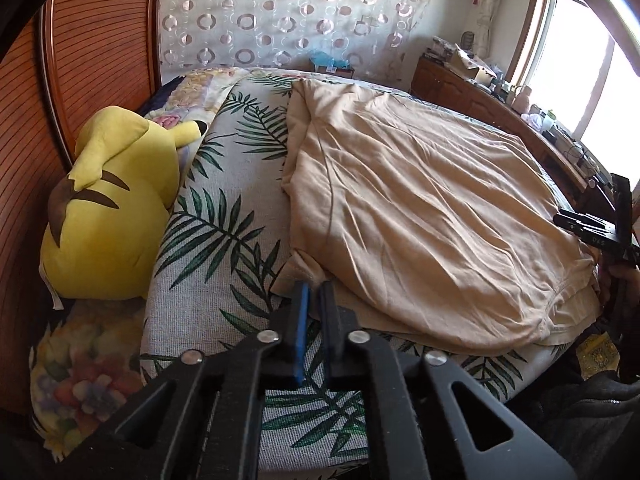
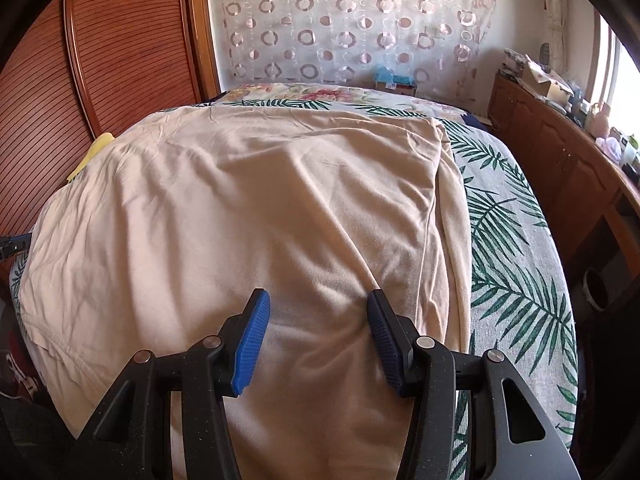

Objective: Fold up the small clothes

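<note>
Left gripper [image 1: 314, 286] fingers pinching beige garment [image 1: 420, 208] corner at 12 o'clock; right gripper [image 2: 318, 304] fingers spreading wide, straddling cloth.

The tan shirt [image 2: 248, 208] is soft, matt cloth with wrinkles. The leaf blanket [image 1: 224, 216] looks rough and woven. The yellow toy [image 1: 112, 208] is fuzzy plush. The fingers [image 2: 252, 340] have ridged blue rubber pads on matt black plastic. The cupboard [image 1: 88, 48] is shiny ribbed wood.

Yellow plush toy [image 1: 108, 204] lying against the ribbed wooden headboard [image 1: 86, 52], beside a leaf-print bedspread [image 1: 224, 216]. Cluttered wooden cabinet [image 2: 560, 156] under the window [image 1: 580, 76]; circle-patterned curtain [image 2: 344, 20] behind.
</note>
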Demonstrator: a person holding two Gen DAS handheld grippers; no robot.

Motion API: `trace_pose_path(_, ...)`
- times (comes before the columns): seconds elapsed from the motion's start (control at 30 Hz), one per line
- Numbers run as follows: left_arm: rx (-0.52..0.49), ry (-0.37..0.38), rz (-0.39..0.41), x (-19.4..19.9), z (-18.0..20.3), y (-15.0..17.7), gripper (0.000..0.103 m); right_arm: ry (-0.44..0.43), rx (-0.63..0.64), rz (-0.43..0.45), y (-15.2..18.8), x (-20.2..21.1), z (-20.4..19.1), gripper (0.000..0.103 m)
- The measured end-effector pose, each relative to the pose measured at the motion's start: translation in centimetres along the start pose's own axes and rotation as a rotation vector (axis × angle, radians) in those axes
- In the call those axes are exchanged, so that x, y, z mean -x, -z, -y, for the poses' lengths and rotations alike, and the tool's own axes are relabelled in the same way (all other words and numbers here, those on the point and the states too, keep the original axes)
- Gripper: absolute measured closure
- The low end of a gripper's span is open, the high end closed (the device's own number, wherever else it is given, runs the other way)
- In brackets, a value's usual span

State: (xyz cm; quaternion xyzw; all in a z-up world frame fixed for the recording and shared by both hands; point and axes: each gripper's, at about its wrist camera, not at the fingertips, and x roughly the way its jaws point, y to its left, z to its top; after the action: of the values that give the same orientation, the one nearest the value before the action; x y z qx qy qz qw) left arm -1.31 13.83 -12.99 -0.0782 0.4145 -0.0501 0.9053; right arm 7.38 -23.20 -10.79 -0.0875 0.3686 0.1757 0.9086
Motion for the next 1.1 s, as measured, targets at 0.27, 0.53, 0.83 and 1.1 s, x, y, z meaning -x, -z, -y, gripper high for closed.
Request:
trace_pose_path(0.27,-0.020,-0.042,0.039,3.8,0.1,0.5,0.101,-0.004,0.006,0.005,0.3,0.4,0.0,0.048)
trace_pose_path(0.53,-0.050,-0.068,0.032,3.4,0.3,0.0,0.098,0.023,0.046,-0.004,0.2,0.3,-0.4,0.045)
trace_pose_path(0.83,-0.044,-0.058,0.031,1.5,1.1,-1.8,0.045,0.012,0.056,-0.007,0.1,0.3,-0.3,0.039)
trace_pose_path(1.1,-0.021,-0.072,-0.011,-1.3,0.8,-2.3,0.041,-0.004,0.070,-0.015,0.1,0.2,-0.3,0.033)
